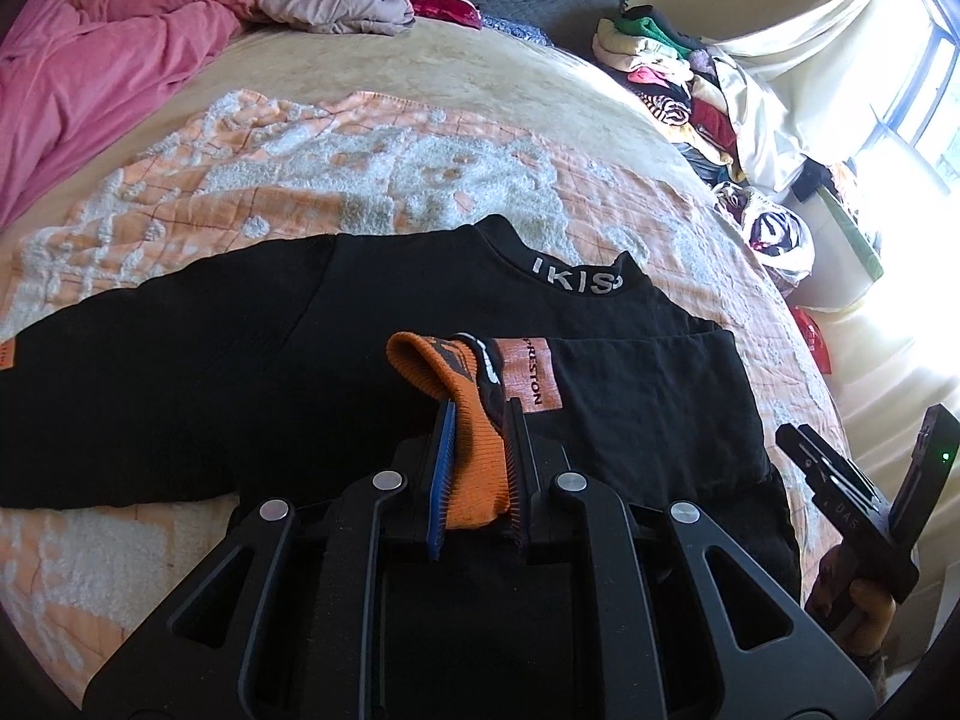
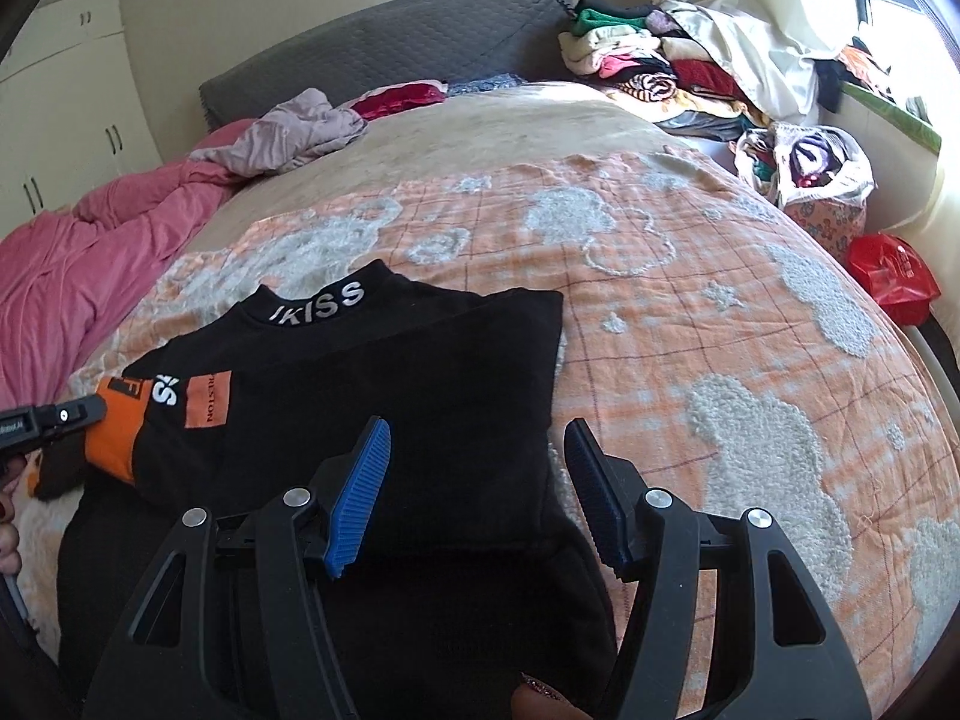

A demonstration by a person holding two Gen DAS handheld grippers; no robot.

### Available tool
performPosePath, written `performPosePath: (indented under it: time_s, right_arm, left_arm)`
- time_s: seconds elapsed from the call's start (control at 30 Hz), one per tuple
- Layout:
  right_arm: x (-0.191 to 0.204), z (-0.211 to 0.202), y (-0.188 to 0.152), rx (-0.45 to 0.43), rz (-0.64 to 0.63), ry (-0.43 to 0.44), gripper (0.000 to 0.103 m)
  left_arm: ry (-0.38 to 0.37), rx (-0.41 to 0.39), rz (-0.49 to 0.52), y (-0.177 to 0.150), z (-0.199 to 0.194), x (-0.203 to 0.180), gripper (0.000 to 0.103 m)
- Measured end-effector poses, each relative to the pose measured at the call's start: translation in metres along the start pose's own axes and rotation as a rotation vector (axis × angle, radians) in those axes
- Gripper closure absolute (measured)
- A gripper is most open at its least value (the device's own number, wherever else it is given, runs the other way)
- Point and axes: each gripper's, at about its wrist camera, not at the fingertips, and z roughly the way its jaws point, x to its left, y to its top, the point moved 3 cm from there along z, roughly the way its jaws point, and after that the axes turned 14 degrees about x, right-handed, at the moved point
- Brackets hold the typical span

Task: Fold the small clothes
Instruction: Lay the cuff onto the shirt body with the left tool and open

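You are working on a bed (image 2: 690, 324) spread with an orange-and-white blanket (image 1: 360, 156), and the black top (image 1: 210, 360) lies flat on that blanket, collar (image 2: 318, 303) toward the headboard. Its body runs lengthwise from the collar back toward you. One side, the one nearer your right hand, looks already folded in, giving a straight edge there; the other sleeve stretches out sideways toward the pink bedding (image 1: 90, 78).

Your left claw (image 1: 477, 444) is clenched on the orange cuff (image 1: 474, 450) of the folded-in sleeve, the ribbed knit pinched between its pads, above the middle of the top beside the orange patch (image 1: 531, 375).

Your right claw (image 2: 480, 480) is released, its blue pads (image 2: 360, 480) standing apart with nothing between them, over the lower part of the top near the folded edge.

What the next move likely turns on: the cuff you hold sits over the body, so the sleeve's long axis crosses the top's. Your left hand has it, and laying it down along the body looks the natural step. The outstretched sleeve lies farthest from your right claw.
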Motion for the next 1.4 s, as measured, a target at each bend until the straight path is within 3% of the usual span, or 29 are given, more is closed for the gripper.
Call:
performPosePath:
  time_s: [0.2, 0.27, 0.33, 0.57, 0.73, 0.8, 0.87, 1.4]
  right_arm:
    - [0.026, 0.006, -0.004, 0.021, -0.096, 0.012, 0.044]
    - [0.031, 0.008, -0.005, 0.027, -0.112, 0.018, 0.044]
    - [0.035, 0.011, -0.006, 0.033, -0.127, 0.014, 0.044]
    - [0.040, 0.013, -0.008, 0.035, -0.146, 0.020, 0.044]
    - [0.036, 0.022, -0.009, 0.075, -0.132, -0.004, 0.044]
    - [0.027, 0.038, -0.012, 0.163, -0.106, -0.046, 0.044]
    - [0.018, 0.053, -0.017, 0.218, -0.075, -0.026, 0.044]
    - [0.018, 0.027, -0.021, 0.164, -0.054, 0.059, 0.044]
  left_arm:
    - [-0.009, -0.045, 0.026, 0.002, -0.012, -0.013, 0.094]
    - [-0.009, -0.012, 0.047, 0.003, -0.003, -0.019, 0.094]
    - [0.007, 0.031, 0.073, 0.003, 0.012, -0.023, 0.086]
    - [0.112, 0.177, 0.119, -0.020, 0.070, -0.018, 0.084]
    - [0.130, 0.150, 0.137, -0.029, 0.066, -0.013, 0.084]
    - [0.118, 0.151, 0.126, -0.029, 0.065, -0.010, 0.084]
    - [0.106, 0.154, 0.113, -0.029, 0.064, -0.007, 0.084]
    - [0.085, 0.133, 0.080, -0.034, 0.050, -0.008, 0.081]
